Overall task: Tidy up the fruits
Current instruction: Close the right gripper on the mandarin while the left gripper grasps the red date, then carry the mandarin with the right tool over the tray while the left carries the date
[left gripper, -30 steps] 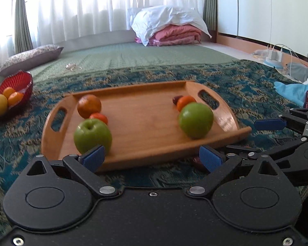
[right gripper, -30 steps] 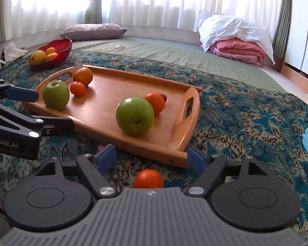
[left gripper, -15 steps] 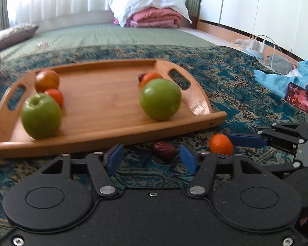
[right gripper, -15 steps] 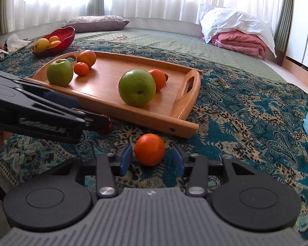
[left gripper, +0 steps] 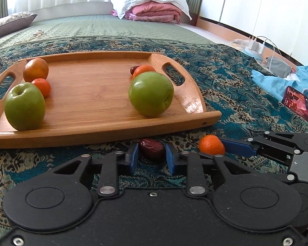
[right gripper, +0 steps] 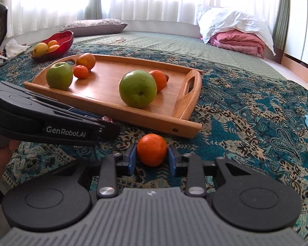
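Note:
My left gripper (left gripper: 151, 157) is shut on a dark red date (left gripper: 151, 148) lying on the patterned cloth just in front of the wooden tray (left gripper: 104, 123). My right gripper (right gripper: 152, 157) is shut on a small orange mandarin (right gripper: 152, 149) on the cloth by the tray's near corner; the mandarin also shows in the left wrist view (left gripper: 211, 144). The tray holds two green apples (left gripper: 151, 93) (left gripper: 24, 106), three orange fruits and a dark date at the back.
A red bowl (right gripper: 57, 47) with yellow and orange fruit stands beyond the tray's left end. A phone (left gripper: 300, 104) and blue cloth (left gripper: 283, 82) lie to the right. Pillows and bedding (right gripper: 236, 30) sit at the back.
Both grippers have closed in: the left one onto the date, the right one onto the mandarin. Both have moved slightly forward toward the tray.

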A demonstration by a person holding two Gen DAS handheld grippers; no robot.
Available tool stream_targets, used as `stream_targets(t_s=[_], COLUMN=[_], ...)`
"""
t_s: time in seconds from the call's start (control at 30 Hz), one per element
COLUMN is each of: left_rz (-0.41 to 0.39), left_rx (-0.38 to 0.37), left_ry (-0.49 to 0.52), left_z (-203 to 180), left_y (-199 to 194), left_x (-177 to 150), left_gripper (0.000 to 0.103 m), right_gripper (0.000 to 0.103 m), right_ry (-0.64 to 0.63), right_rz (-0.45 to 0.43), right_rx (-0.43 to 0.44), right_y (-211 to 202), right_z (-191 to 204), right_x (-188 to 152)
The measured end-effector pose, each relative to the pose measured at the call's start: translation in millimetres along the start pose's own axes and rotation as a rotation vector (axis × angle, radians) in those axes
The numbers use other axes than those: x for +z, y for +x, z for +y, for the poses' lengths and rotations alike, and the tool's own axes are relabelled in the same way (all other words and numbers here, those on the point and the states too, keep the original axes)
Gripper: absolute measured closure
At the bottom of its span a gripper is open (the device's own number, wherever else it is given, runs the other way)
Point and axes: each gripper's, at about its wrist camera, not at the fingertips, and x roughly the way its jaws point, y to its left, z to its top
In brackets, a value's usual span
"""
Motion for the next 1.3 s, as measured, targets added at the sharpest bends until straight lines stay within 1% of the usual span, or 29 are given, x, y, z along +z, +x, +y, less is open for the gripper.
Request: stream_targets(t_s=[0.33, 0.57, 0.77, 1.07, 1.3], left_rz=[-0.079, -0.106, -0.137, -0.149, -0.119], left_rx=[0.033, 0.074, 0.112, 0.161, 0.167], left_ry=[0.064, 0.06, 0.058, 0.048, 0.007], left_z=[-3.7, 6.9, 23.1, 56.7, 80.1], left_y=[-21.5, -30.8, -36.3, -26.1, -6.4], left_x=[6.8, 18.0, 32.9, 65.9, 83.7], left_gripper=[0.076, 0.076, 0.076, 0.076, 0.076], right_gripper=[0.067, 0.067, 0.067, 0.067, 0.067], right_ry=[0.035, 0.048, 0.07, 0.102, 0.122], right_rz=[-0.029, -0.072, -0.104, -0.133, -0.116], right_rx=[-0.014, -0.019, -0.021, -0.026, -0.017], right_y=[-4.3, -10.5, -6.9, 9.9, 32.2], right_z=[-1.2, 0.1, 2.5, 6.5, 11.4], right_x=[4.2, 18.6, 36.1, 72.3, 98.3])
